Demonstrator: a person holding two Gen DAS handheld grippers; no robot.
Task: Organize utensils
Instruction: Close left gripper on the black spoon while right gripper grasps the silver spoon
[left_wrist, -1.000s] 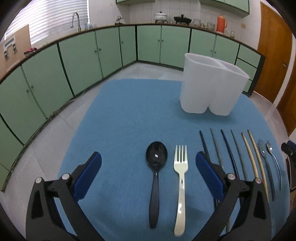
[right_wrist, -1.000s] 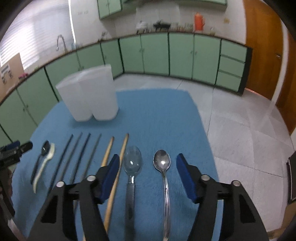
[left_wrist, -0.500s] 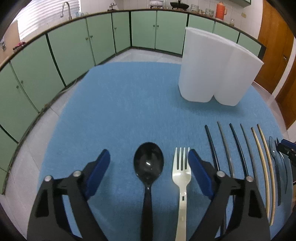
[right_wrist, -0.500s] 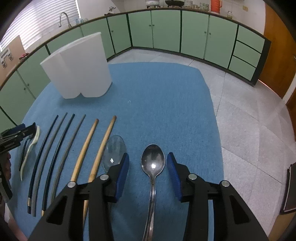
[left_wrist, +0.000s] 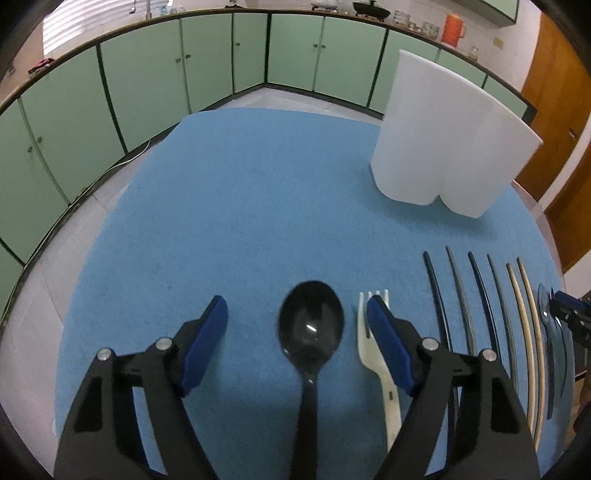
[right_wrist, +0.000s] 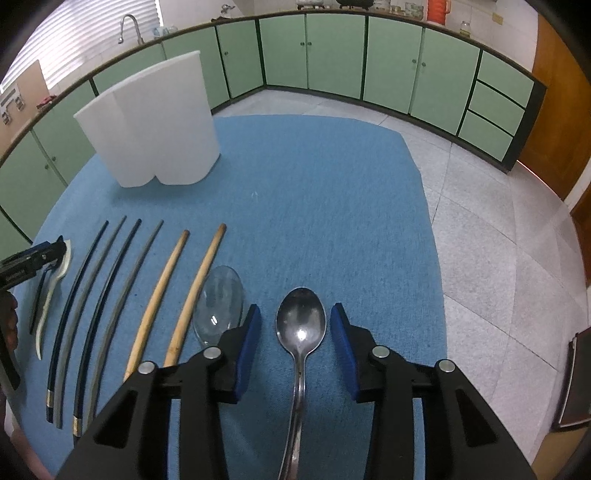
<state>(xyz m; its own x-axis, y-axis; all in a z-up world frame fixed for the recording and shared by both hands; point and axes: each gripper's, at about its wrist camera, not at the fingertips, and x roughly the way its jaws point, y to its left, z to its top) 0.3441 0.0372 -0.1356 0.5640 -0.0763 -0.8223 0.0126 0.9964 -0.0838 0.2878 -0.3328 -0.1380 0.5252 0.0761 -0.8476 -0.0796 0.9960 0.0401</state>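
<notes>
Both grippers lower over three spoons (right_wrist: 301, 325), one fork (left_wrist: 376, 354), six chopsticks (right_wrist: 199, 284).

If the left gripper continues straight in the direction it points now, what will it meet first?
Most likely the black spoon, lying between the closing jaws of the left gripper, not yet touched. The white fork lies under its right finger; depth is unclear.

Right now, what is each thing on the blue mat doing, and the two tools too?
Left tool: closing around the black spoon, not touching it.
Right tool: closing around the metal spoon, not touching it.
Black spoon: flat, bowl up.
Metal spoon: flat, bowl up.
White fork: flat.
Clear spoon: flat.
Chopsticks: six, side by side.
White holder: upright.
</notes>
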